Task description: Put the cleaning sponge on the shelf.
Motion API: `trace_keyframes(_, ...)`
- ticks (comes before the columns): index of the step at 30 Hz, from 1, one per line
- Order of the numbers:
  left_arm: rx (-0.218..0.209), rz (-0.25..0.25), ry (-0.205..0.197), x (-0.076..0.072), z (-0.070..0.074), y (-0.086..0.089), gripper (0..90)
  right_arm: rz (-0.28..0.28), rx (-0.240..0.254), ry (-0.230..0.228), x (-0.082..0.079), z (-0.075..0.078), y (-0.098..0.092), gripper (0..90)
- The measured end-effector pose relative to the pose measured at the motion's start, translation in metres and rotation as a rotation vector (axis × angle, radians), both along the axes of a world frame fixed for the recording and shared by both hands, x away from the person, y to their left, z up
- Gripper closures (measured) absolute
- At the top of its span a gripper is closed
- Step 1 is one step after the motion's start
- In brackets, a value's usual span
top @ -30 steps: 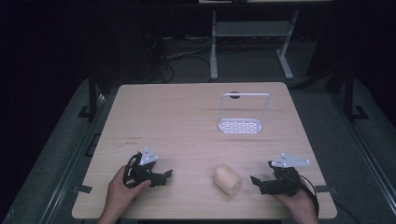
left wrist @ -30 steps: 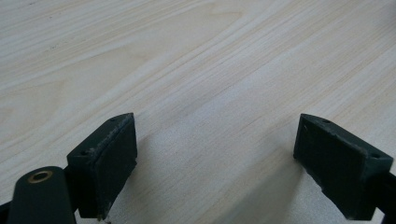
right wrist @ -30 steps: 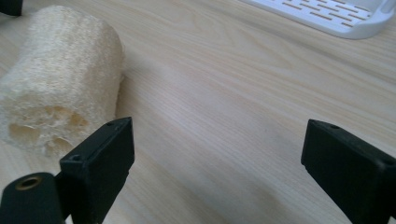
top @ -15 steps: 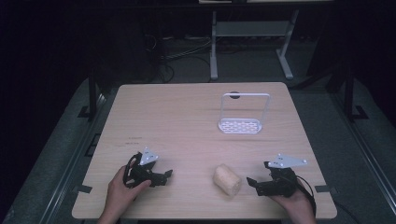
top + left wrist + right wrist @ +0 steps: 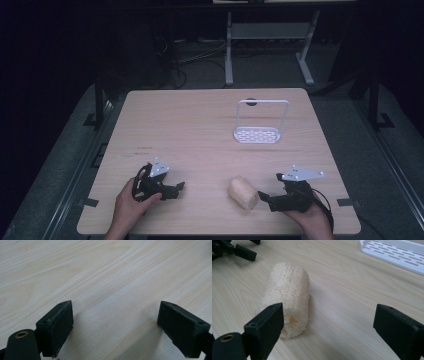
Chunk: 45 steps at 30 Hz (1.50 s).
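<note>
The right gripper (image 5: pixel 264 198), fingers wide apart, sits just beside the loofah roll (image 5: pixel 243 192); it should centre before closing. The left gripper (image 5: pixel 176 187) rests open.

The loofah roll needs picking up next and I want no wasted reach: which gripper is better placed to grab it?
The right gripper. Its open jaws point at the loofah roll, which lies just ahead of them. The left gripper, also open, sits farther off with only bare table between its jaws.
</note>
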<state>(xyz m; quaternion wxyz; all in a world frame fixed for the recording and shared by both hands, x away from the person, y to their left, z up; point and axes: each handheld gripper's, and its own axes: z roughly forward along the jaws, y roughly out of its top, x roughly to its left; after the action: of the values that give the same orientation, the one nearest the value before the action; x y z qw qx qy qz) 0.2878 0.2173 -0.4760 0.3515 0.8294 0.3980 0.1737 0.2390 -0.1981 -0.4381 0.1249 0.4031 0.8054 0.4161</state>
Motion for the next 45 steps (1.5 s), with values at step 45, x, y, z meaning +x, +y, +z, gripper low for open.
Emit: trace_keyframes(45,0.001,0.000,0.000,0.000,0.000,0.000,12.8,0.132,-0.020,0.004,0.004,-0.008,0.061,9.5)
